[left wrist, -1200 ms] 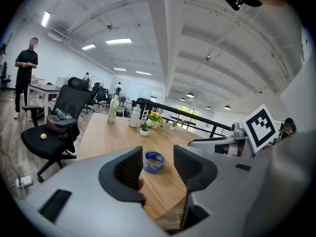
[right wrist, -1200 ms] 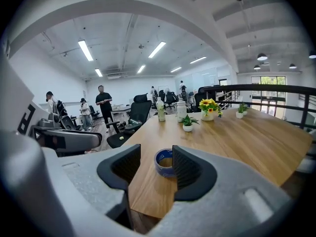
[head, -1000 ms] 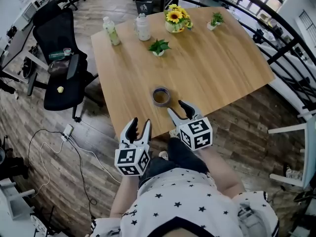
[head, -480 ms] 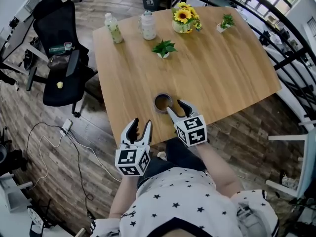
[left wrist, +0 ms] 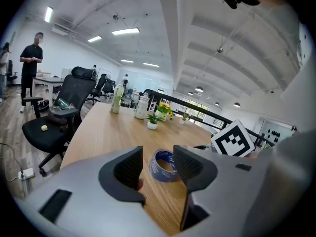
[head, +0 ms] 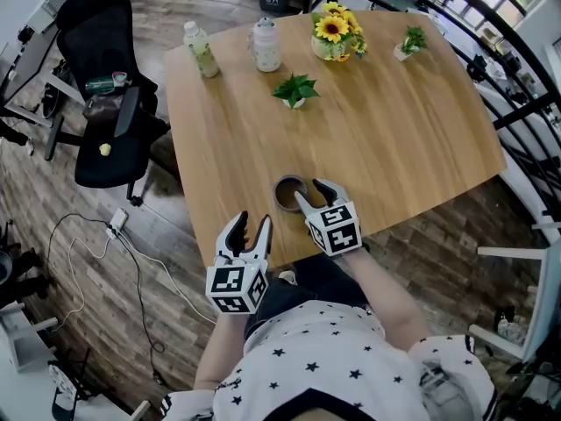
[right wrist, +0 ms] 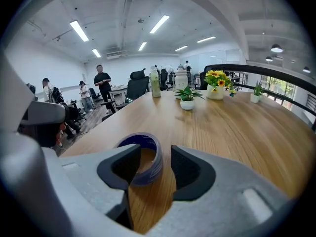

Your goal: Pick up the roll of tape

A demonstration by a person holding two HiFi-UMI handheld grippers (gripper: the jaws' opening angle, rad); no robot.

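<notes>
The roll of tape (head: 287, 192), a blue ring with a brown core, lies flat on the wooden table (head: 386, 121) near its front edge. My right gripper (head: 314, 192) is open, and its jaws straddle the roll's near wall, one inside the ring and one outside, as the right gripper view shows the tape (right wrist: 140, 157) between them. My left gripper (head: 248, 229) is open and empty at the table's front edge, left of the roll. In the left gripper view the tape (left wrist: 163, 165) lies beyond the open jaws (left wrist: 157, 168).
At the table's far side stand a green bottle (head: 198, 49), a white jar (head: 266, 46), a sunflower pot (head: 337, 35) and two small plants (head: 296, 89) (head: 409, 44). A black office chair (head: 107, 103) stands to the left. Cables (head: 123, 261) trail on the floor.
My right gripper has moved forward to the tape, from a short way behind it to straddling its near wall. The left gripper has stayed at the table's edge.
</notes>
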